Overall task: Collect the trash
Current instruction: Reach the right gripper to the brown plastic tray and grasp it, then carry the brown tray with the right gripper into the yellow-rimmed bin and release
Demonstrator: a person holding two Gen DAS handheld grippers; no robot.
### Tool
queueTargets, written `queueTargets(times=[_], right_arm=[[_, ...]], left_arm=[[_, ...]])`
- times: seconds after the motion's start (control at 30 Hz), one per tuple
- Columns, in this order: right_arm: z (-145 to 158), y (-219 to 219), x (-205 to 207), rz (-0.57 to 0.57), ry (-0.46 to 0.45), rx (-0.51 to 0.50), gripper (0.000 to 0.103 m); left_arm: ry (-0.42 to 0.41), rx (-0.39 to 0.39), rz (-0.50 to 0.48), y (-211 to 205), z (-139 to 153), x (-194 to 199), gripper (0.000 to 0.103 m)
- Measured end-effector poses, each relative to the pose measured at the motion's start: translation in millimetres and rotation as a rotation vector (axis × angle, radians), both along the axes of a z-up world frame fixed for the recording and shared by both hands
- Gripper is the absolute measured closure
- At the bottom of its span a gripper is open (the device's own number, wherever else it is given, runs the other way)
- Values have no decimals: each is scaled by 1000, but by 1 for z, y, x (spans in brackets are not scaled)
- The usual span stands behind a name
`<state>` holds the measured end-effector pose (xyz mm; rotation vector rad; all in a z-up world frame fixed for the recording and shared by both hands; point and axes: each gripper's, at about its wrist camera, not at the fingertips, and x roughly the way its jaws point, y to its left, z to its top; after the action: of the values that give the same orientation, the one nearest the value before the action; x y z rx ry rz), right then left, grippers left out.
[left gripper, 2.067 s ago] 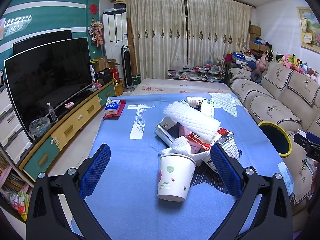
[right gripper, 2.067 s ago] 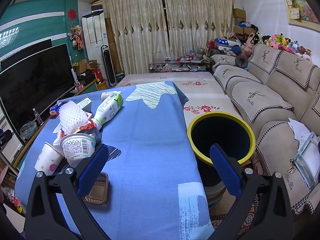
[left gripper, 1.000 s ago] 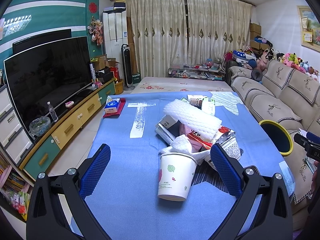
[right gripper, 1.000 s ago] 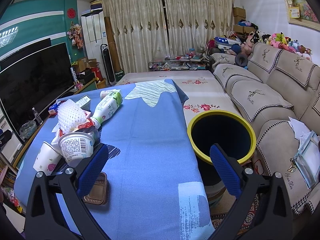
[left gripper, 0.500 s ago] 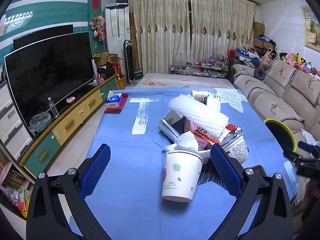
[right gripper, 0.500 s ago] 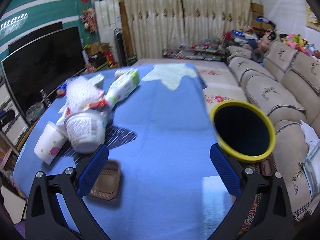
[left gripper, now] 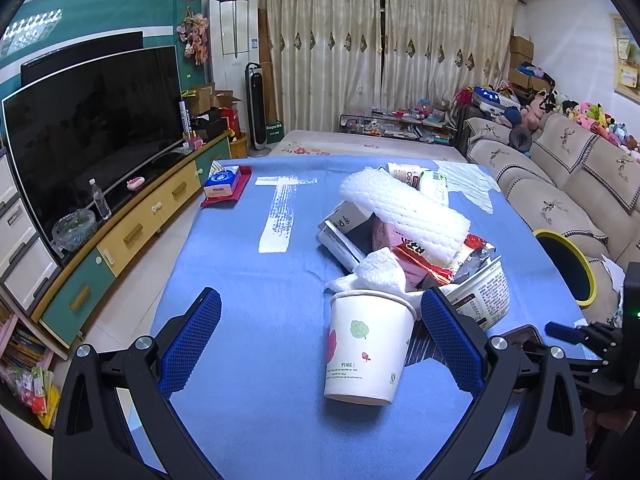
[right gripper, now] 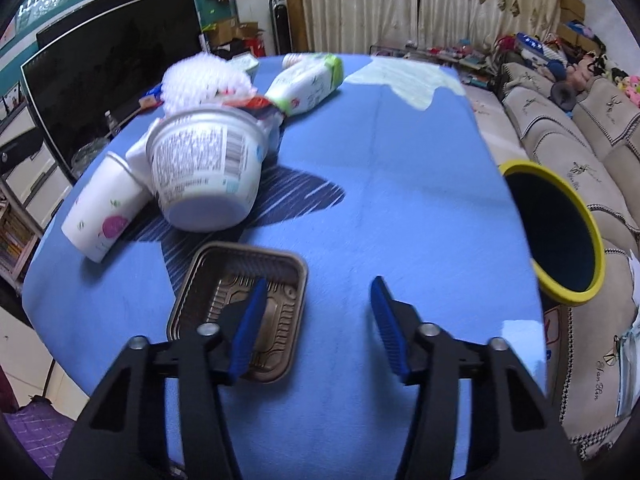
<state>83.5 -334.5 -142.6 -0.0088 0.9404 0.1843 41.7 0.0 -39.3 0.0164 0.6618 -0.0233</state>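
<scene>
Right wrist view shows our right gripper (right gripper: 316,312) has dropped toward the brown tray (right gripper: 240,304) on the table (right gripper: 400,168), jaws closing astride its rim (left gripper (left gripper: 320,340) gapes empty).

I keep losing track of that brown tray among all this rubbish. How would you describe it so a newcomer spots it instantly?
Find the blue tablecloth and the trash pile at its near left. In front of the big white noodle bowl lies a shallow brown plastic tray, empty and ribbed inside. Unlike its white neighbours it lies flat, dark and rectangular, with one finger of the closing right claw over it.
</scene>
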Motion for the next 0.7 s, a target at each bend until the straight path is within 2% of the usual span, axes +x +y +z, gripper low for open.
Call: queueTargets(times=[0.07,0.13,0.3,0.43,0.57,0.7], right_arm=[[-2,-1,1,-4,7,-1,89],[-1,-3,2,-1,13,15,98],[9,-13,0,-4,-9,61,99],[28,-43,2,-60,-55,111,99],[45,-108,17,-257,-140,76,99],[39,-175,44,-451,-146,24,99]], left_arm=[[1,0,-1,0,0,1,5],[0,0,-2,0,0,1,5],[-1,-2,-5,-1,-1,3,5],[1,1,-15,-2,0,2,5],[6,6,-29,-7,-1,3,5],[18,10,-35,-12,-4,7,5]])
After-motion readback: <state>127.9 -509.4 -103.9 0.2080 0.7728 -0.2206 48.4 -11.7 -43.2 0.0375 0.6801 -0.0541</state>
